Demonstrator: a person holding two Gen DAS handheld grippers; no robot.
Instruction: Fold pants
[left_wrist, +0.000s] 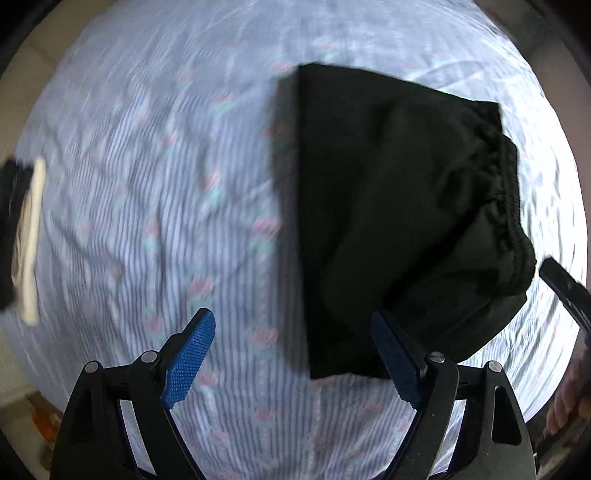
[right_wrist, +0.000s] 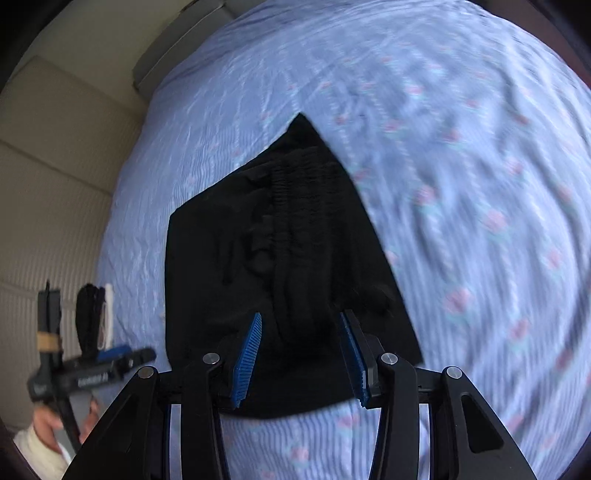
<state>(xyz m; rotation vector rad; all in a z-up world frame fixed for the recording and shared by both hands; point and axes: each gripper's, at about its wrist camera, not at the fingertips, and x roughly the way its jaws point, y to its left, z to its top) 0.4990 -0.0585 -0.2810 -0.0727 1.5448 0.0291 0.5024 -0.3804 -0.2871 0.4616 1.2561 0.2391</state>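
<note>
Black pants (left_wrist: 388, 206) lie folded into a compact bundle on the bed (left_wrist: 147, 221), on its striped, flowered blue sheet, with the gathered waistband bunched along one side of the bundle. The left gripper (left_wrist: 293, 354) hangs straight above the sheet, its blue pads (left_wrist: 190, 360) spread wide with only sheet and the bundle's near corner below them; nothing is pinched there. The right gripper (right_wrist: 301, 358) is tilted down over the pants, jaws partly apart; the dark cloth fills the gap between its pads (right_wrist: 247, 360), but whether they actually press on it I cannot tell through the blur. In the right wrist view the bundle sits toward the bed's left edge, beside a beige ribbed surface (right_wrist: 55, 184). At that view's lower left a hand (right_wrist: 48, 421) holds the left gripper, and a small black and white item (right_wrist: 94, 317) lies close to that edge.
</note>
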